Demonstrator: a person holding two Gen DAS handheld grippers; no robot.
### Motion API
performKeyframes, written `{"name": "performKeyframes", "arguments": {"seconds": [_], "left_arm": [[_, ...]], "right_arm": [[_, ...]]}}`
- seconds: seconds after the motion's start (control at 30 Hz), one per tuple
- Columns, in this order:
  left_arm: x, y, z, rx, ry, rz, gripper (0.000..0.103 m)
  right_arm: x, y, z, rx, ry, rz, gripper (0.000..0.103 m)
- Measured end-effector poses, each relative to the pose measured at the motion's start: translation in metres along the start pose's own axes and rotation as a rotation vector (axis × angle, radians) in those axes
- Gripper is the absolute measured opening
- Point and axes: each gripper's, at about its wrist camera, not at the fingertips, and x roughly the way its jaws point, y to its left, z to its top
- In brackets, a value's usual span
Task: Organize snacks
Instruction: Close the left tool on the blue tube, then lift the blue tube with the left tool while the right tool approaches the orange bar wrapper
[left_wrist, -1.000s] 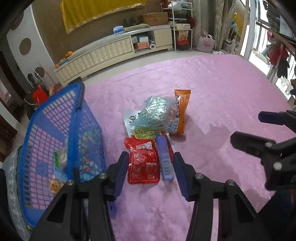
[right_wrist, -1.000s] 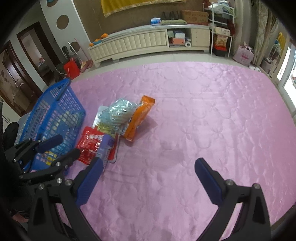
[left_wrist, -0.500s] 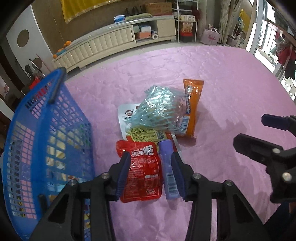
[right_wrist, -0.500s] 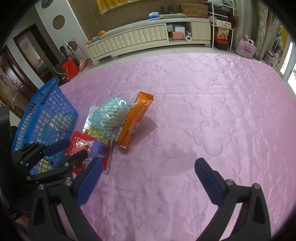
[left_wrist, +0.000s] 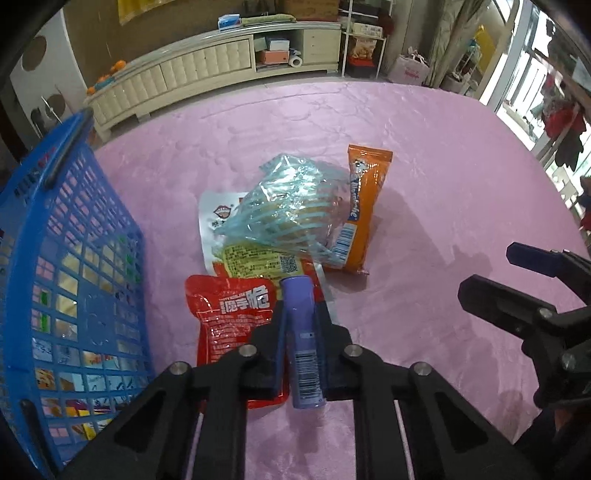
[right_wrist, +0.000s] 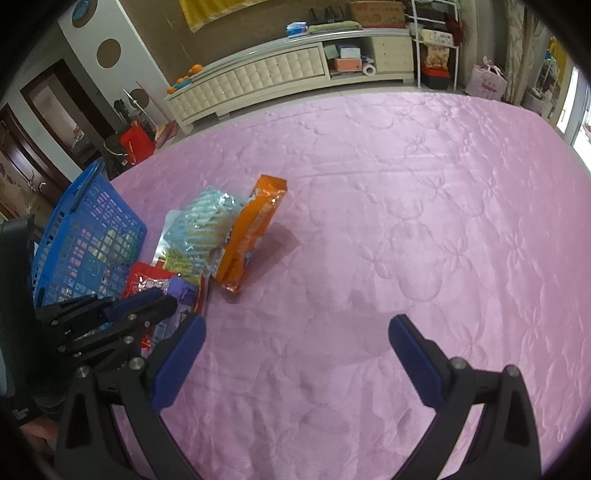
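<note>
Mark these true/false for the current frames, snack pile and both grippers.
1. The left gripper is shut on the purple snack bar. True; its jaws have just been closing.
2. The right gripper holds the orange packet. False: it is open, with only pink bedspread between its fingers.
3. The blue basket sits left of the pile in the left wrist view. True.
4. The blue basket has nothing in it. False: packets show through its mesh.
5. The red packet lies beside the purple snack bar. True.
</note>
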Motion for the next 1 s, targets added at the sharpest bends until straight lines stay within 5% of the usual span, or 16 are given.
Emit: {"name": "performKeyframes", "arguments": {"seconds": [0.07, 1.0], "left_arm": [[-0.003, -0.002, 0.001, 0.0, -0.008, -0.003, 0.0], [-0.066, -0.006, -0.006, 0.012, -0.108, -0.017, 0.0]], "right_arm": [[-0.001, 0.001, -0.001, -0.001, -0.002, 0.003, 0.101], [-0.05, 0.019, 0.0, -0.03, -0.07, -0.001, 0.101]]}}
